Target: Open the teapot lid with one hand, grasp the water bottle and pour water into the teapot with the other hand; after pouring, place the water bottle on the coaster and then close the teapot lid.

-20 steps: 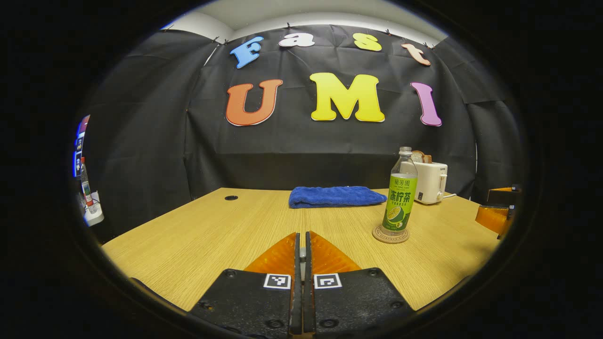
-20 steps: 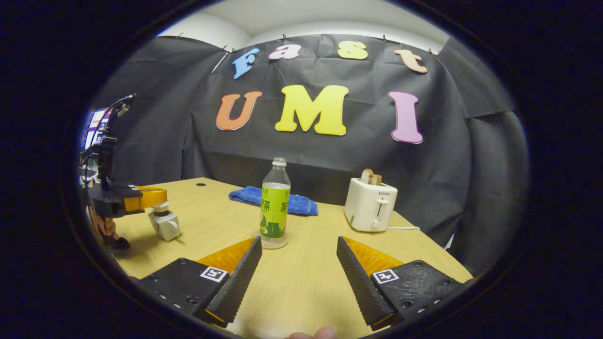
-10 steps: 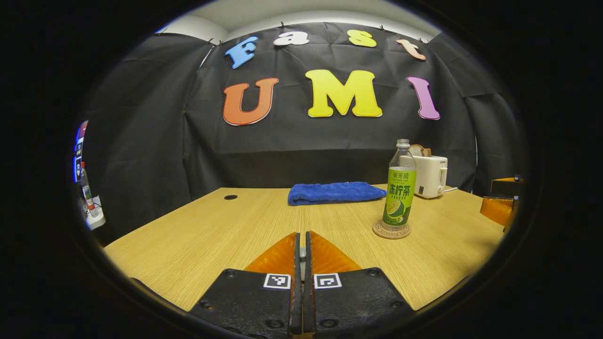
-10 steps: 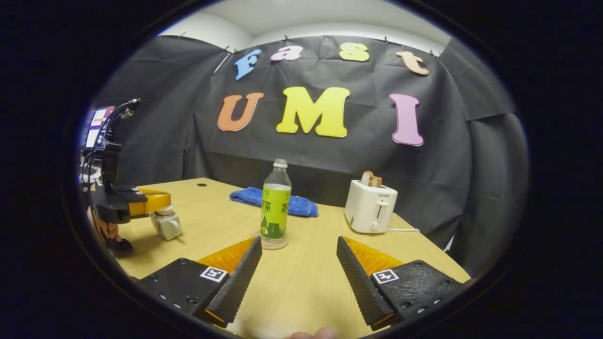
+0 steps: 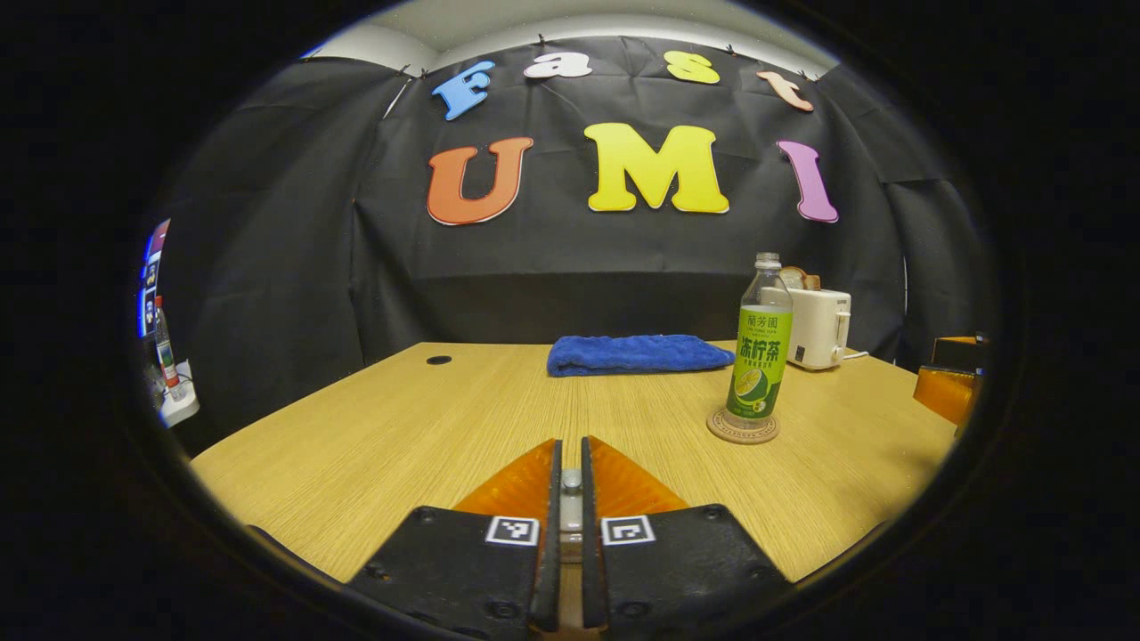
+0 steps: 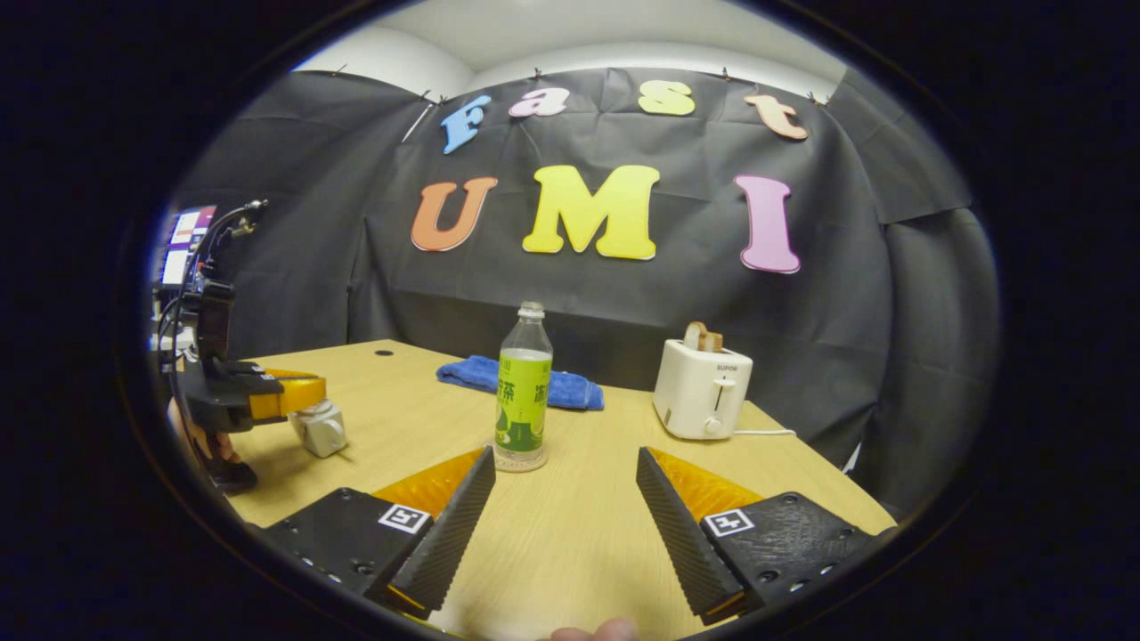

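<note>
A green-labelled water bottle (image 5: 759, 356) (image 6: 523, 396) stands upright on a round coaster (image 5: 743, 427) (image 6: 519, 463). In the right gripper view a small silvery teapot (image 6: 322, 430) sits at the table's left, with my left gripper (image 6: 298, 393) low over its top. In the left gripper view my left gripper (image 5: 570, 442) is nearly closed, and the lid's metal knob (image 5: 571, 482) fills the narrow gap between its fingers. My right gripper (image 6: 565, 451) is open and holds nothing, a little in front of the bottle and to its right. Its side shows at the far right (image 5: 948, 392).
A folded blue towel (image 5: 638, 353) (image 6: 468, 372) lies at the back of the wooden table (image 6: 579, 534). A white toaster (image 5: 819, 328) (image 6: 702, 399) with bread in it stands at the back right, cord trailing right. A hand (image 6: 200, 441) holds the left gripper.
My left gripper has come down with the lid onto the teapot, and its fingers have eased apart slightly. The bottle and my right gripper have stayed put.
</note>
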A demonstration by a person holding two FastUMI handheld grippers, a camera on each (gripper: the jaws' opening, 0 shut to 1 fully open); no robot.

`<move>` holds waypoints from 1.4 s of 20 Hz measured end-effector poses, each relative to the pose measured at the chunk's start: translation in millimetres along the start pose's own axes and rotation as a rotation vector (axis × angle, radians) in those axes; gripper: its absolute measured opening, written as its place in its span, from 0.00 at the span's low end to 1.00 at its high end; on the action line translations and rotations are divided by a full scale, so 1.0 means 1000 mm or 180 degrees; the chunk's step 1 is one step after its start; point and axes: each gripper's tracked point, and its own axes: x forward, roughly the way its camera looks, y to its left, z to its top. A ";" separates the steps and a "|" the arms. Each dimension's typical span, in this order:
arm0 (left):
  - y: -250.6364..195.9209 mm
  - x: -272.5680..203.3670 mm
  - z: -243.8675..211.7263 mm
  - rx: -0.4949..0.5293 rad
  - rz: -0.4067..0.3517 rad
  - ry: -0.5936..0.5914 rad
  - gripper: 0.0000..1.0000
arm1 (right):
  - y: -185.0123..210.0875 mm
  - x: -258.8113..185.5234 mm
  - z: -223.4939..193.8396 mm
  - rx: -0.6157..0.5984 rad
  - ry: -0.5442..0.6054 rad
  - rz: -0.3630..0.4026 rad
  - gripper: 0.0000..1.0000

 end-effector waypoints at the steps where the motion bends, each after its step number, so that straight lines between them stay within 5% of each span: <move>1: 0.001 -0.002 0.005 -0.0001 0.0014 -0.0045 0.22 | 0.000 0.000 0.000 0.0017 -0.0004 -0.0005 0.95; 3: 0.003 -0.007 0.019 0.0017 0.0044 -0.0159 0.75 | -0.002 0.000 -0.002 0.0070 -0.0003 -0.0031 0.95; 5: 0.004 -0.014 0.030 0.0063 0.0089 -0.0254 0.98 | -0.006 -0.003 -0.001 0.0139 -0.0025 -0.0109 0.92; 13: -0.028 -0.071 0.080 0.0149 0.0044 -0.0678 0.98 | -0.030 -0.045 0.018 0.0214 -0.0350 -0.0488 0.95; 18: -0.058 -0.095 0.083 0.0069 -0.0092 -0.0688 0.98 | -0.023 -0.070 0.041 0.0164 -0.0513 -0.0525 0.95; 28: -0.042 -0.107 0.087 -0.0014 -0.0062 -0.0726 0.98 | 0.015 -0.077 0.045 0.0204 -0.0476 -0.0475 0.99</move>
